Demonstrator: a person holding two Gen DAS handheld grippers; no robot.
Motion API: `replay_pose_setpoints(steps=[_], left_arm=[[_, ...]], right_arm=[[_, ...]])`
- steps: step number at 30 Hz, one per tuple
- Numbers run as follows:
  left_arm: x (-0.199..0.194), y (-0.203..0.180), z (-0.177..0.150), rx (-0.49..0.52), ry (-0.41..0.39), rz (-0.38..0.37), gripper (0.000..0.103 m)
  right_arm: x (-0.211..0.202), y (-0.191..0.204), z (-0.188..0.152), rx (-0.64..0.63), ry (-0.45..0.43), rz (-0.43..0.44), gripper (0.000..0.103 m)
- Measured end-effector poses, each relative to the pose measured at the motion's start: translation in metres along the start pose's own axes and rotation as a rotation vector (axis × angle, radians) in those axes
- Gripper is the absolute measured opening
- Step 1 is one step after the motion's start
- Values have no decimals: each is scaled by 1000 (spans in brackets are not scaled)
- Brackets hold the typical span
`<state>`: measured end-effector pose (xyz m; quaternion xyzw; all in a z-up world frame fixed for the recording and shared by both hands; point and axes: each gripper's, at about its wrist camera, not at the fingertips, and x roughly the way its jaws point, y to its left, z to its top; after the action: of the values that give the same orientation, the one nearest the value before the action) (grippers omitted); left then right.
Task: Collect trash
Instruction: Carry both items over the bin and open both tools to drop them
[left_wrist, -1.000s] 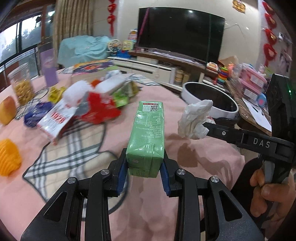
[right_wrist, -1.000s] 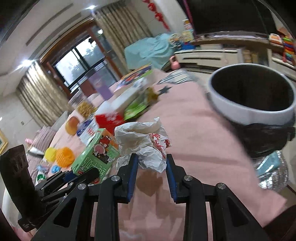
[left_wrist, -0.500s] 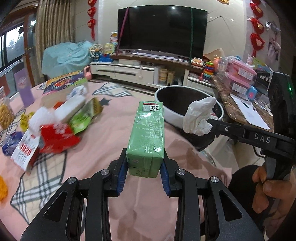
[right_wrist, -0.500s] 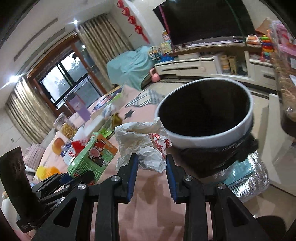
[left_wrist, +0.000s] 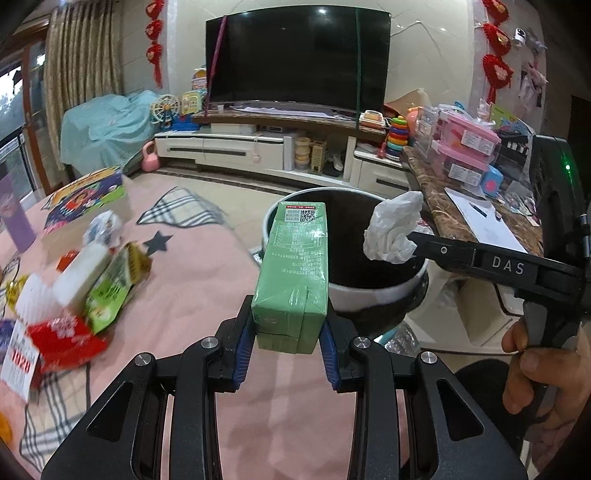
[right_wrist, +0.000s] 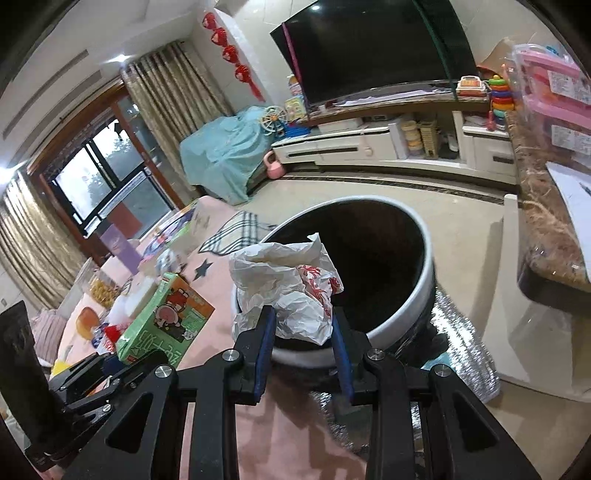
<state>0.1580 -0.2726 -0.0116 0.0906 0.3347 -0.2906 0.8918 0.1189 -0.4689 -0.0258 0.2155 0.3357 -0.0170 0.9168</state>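
Here, left hand-held gripper (left_wrist: 287, 341) pinches green drink carton (left_wrist: 293, 273); right hand-held gripper (right_wrist: 303, 350) pinches crumpled wrapper (right_wrist: 286, 291); releasing short of the bin (right_wrist: 402, 310) risks spillage.

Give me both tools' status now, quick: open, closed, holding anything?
Left tool: closed on the green drink carton.
Right tool: closed on the crumpled white wrapper, at the trash bin.

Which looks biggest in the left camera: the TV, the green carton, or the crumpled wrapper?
1. TV
2. Green carton, though it looks big partly because it is near the camera
3. Crumpled wrapper
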Motion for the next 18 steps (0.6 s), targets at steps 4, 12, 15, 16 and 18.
replay_pose_setpoints(steps=[4, 12, 15, 16, 18], left_arm=[[13, -7, 11, 17, 14, -7, 30], [36, -16, 29, 45, 46, -14, 30], [44, -17, 35, 51, 60, -17, 31], [48, -17, 37, 50, 68, -19, 31], [54, -17, 41, 47, 81, -26, 31]], right_arm=[[6, -7, 7, -1, 8, -17, 30], [21, -22, 20, 13, 31, -43, 31], [27, -26, 24, 15, 46, -52, 31], [29, -27, 25, 17, 51, -53, 31], [32, -27, 27, 16, 57, -57, 31]])
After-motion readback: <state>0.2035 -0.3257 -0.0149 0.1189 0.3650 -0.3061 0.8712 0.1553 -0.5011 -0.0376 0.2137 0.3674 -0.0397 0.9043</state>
